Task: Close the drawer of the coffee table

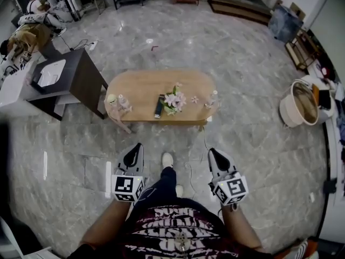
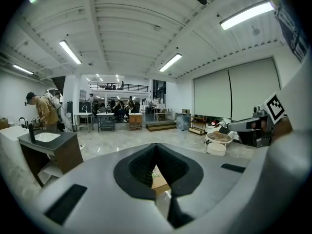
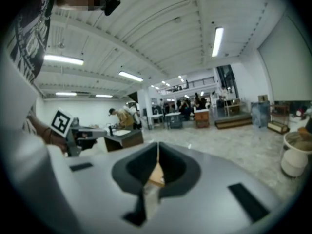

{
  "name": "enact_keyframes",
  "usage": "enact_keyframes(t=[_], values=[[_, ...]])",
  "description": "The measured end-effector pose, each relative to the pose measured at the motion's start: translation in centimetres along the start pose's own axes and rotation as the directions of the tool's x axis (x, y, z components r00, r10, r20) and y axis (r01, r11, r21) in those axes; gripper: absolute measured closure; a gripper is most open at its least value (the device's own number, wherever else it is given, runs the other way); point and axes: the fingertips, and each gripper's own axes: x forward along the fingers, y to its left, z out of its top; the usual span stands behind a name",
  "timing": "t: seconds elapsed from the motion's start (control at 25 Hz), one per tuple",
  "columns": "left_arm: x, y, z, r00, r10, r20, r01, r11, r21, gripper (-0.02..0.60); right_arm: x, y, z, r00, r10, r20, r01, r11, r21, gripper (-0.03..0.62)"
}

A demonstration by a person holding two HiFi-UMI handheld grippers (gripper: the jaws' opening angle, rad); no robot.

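Pale wood marks the oval coffee table (image 1: 143,85), which stands on the grey marbled floor (image 1: 253,144) straight ahead of the person and well apart from both grippers. A light part (image 1: 116,115) juts out at the table's near left corner, though whether it is the drawer cannot be told from this height. On the tabletop lie a bunch of pink and white flowers (image 1: 174,100), a dark slim object (image 1: 159,106) just left of them, and a small clear bottle (image 1: 213,97) near the right end. Both forearms reach forward on either side of the body, roughly parallel. The left gripper (image 1: 138,147) and the right gripper (image 1: 212,152) point toward the table and tip only slightly downward, with their marker cubes at the rear, close to the hands. The person's white shoe (image 1: 167,159) shows on the floor between them. In each gripper view the dark pads meet along a thin line, so both pairs of jaws are pressed together with nothing held. A dark cabinet (image 1: 81,77) with a white basin on top stands left of the table, and a cream basket (image 1: 299,104) sits far off to the right.
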Motion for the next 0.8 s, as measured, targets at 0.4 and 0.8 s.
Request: enact_keyframes(t=[0.4,0.8], values=[[9.5,1.6,-2.0,0.995,-0.060,-0.082,0.057,0.998,-0.038,0.560,6.1,-6.0,-0.4,0.996,-0.053,-0.071,0.055,0.998,0.027,0.559],[20.1,5.5,-10.6,0.958,-0.190,-0.215,0.184,0.982,-0.044,0.560,15.9,-13.1,-6.2,0.947,-0.037,-0.320,0.000,0.993,-0.115,0.559]])
